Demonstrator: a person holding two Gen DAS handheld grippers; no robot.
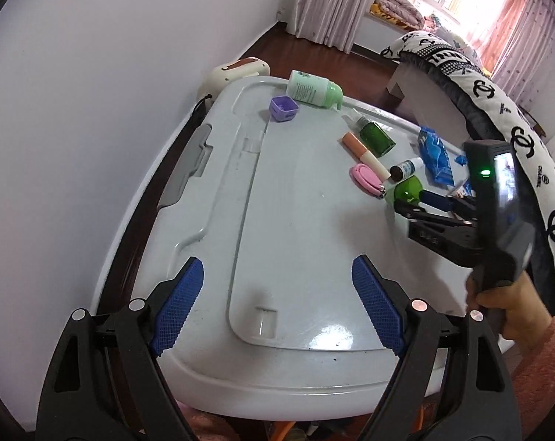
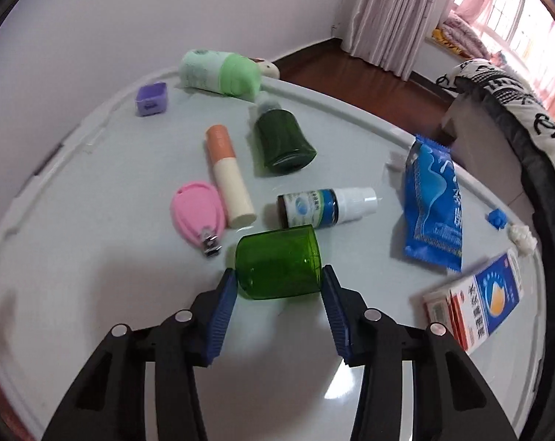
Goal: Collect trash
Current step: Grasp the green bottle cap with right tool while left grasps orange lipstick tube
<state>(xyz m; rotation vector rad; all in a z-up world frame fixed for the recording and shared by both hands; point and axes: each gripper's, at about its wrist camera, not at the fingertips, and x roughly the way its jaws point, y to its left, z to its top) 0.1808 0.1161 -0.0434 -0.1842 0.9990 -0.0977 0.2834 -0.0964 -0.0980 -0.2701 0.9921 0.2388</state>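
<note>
My right gripper (image 2: 279, 279) has its two blue pads set against either side of the one translucent green plastic cap (image 2: 279, 265), which lies on its side on the pale grey plastic bin lid (image 2: 93, 275); they look closed on it. My left gripper (image 1: 277, 279) hangs with its jaws spread wide over a bare stretch of the lid, nothing between them. Counting what lies on the lid: one dark green glass bottle (image 2: 283, 141), one small brown dropper bottle with a blue label and white cap (image 2: 323, 207), one pale green pump bottle (image 2: 220, 71), one orange-and-cream tube (image 2: 228, 176), one pink oval nail clipper (image 2: 200, 215), one purple square box (image 2: 151, 100), one blue foil packet (image 2: 433, 202), one white-and-blue carton (image 2: 476, 299), two small scraps, one blue (image 2: 497, 218), one white (image 2: 522, 239)
</note>
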